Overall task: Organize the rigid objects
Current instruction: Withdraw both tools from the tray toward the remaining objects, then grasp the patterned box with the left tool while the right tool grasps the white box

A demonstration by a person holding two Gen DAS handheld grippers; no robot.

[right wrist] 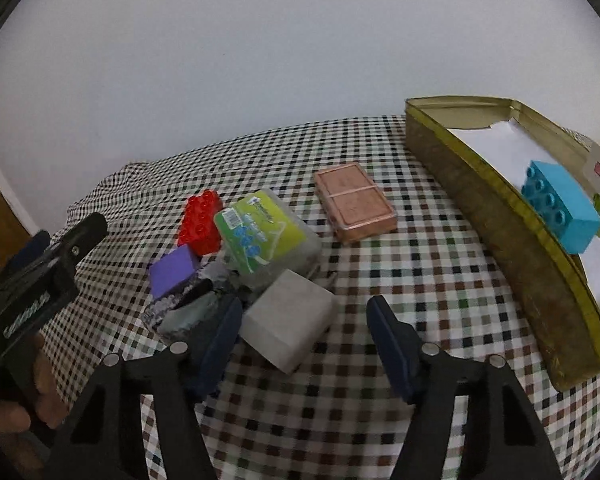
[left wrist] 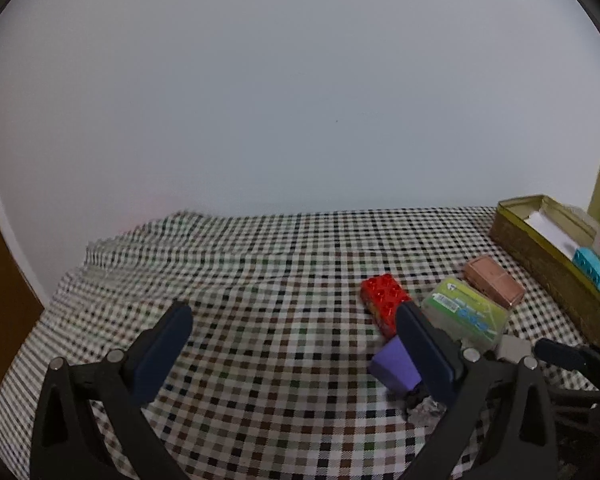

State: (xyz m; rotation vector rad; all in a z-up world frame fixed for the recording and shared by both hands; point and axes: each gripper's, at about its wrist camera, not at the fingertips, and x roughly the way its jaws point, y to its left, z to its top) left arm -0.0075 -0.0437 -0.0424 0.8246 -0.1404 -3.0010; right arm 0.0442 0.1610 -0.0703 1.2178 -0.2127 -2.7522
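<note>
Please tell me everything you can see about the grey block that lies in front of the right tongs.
The plain grey rectangular block looks matte, like foam or stone, with rounded edges and no markings. It lies flat on the checked tablecloth, turned diagonally. Its far corner seems to touch the clear plastic box with the green label. The right tongs stand around its near end without visibly pressing it.

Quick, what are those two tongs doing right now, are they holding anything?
Left tongs: open, holding nothing.
Right tongs: open around the grey block, not gripping it yet.
</note>
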